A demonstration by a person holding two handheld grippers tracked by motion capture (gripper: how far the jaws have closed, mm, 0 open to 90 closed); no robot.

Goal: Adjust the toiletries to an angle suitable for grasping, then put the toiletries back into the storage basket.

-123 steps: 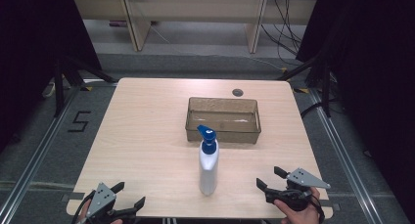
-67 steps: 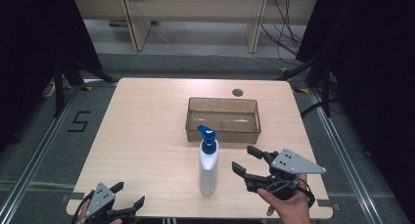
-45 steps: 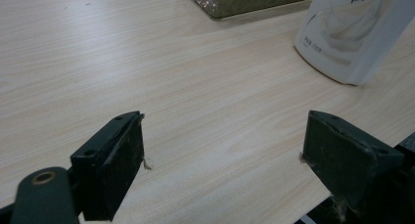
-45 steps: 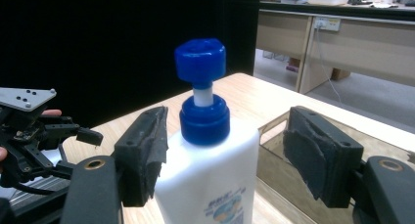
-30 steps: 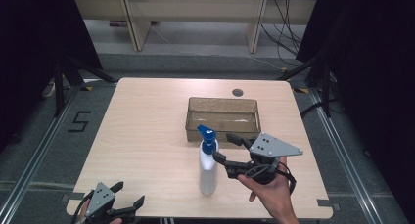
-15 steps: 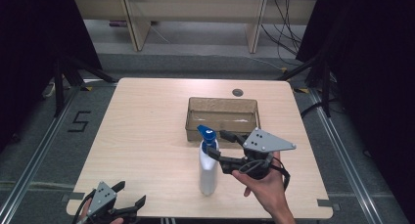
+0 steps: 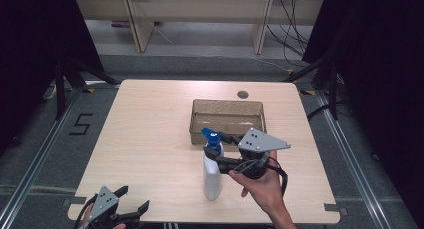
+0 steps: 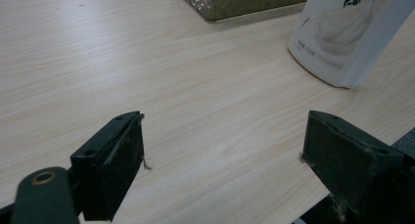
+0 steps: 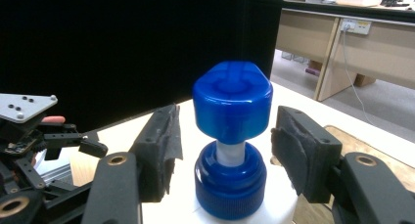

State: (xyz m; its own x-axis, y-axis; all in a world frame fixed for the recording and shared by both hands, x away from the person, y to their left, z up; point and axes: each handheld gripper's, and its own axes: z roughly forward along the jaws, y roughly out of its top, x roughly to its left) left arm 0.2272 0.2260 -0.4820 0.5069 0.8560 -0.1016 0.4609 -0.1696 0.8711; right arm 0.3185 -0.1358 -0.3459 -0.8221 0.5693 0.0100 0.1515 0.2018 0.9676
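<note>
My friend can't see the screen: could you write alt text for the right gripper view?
A blue pump cap on a white bottle stands between the open black jaws of the right gripper, not yet clamped. The left gripper shows far off at left.

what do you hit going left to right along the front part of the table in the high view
left gripper → white pump bottle → right gripper, open, its fingers either side of the bottle's blue pump → the hand holding it
</note>
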